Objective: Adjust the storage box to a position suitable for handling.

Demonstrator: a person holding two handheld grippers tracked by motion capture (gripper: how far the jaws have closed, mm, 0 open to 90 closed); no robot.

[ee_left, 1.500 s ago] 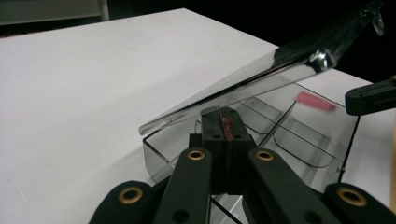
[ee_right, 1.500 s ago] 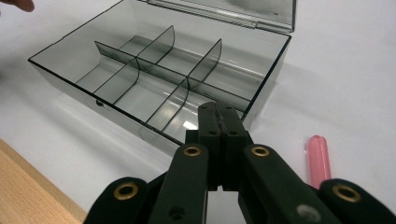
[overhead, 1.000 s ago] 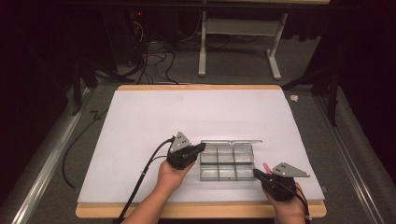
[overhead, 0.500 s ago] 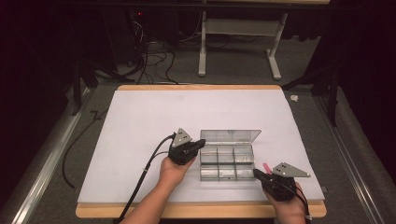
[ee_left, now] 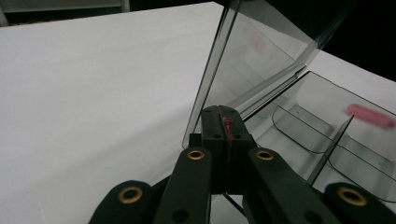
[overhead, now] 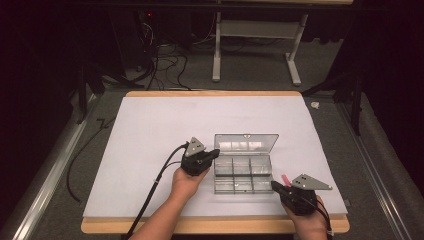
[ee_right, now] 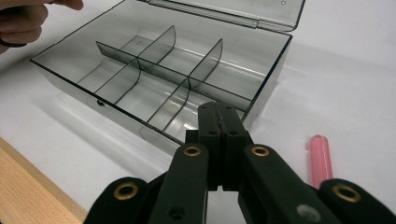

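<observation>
Jaws closed, empty, beside organizer box.

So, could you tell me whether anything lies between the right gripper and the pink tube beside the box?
Nothing visible does. The pink tube lies on bare white table just beside the shut right gripper, outside the open compartment box.

The right gripper, jaws pressed together with nothing between them, points at the near corner of a clear box split into six compartments, its lid open behind. A pink tube lies on the white table just right of the jaws, apart from the box. A hand is at the top left.
</observation>
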